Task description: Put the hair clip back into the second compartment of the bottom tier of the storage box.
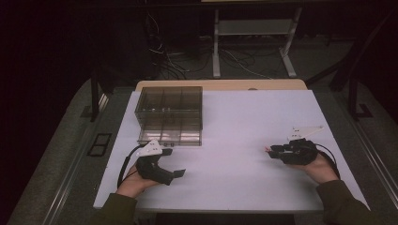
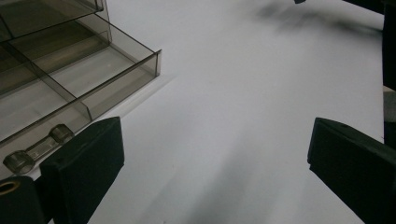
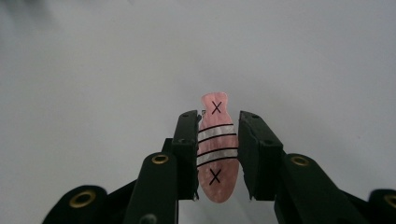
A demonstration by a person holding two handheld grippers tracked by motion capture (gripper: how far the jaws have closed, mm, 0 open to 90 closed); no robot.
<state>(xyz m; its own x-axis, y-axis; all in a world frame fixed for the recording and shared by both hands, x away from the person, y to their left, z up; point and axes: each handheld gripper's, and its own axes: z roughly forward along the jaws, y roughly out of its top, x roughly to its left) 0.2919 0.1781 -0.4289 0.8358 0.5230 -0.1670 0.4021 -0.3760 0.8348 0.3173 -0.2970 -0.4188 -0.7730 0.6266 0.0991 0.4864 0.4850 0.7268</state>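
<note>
Pink hair clip (image 3: pixel 215 148): clamped flat between the right gripper (image 1: pixel 277 151) jaws at near right, apparently held for carrying. Left gripper (image 1: pixel 174 161): jaws wide, empty, near left beside the clear divided box (image 1: pixel 170 115), likely the destination.

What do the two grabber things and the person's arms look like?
Both grippers are black with chunky flat jaws. The left gripper and right gripper each carry a pale three-cornered plate and trail a black cable. Brass rings dot the right one's arms. The sleeves are olive green.
</note>
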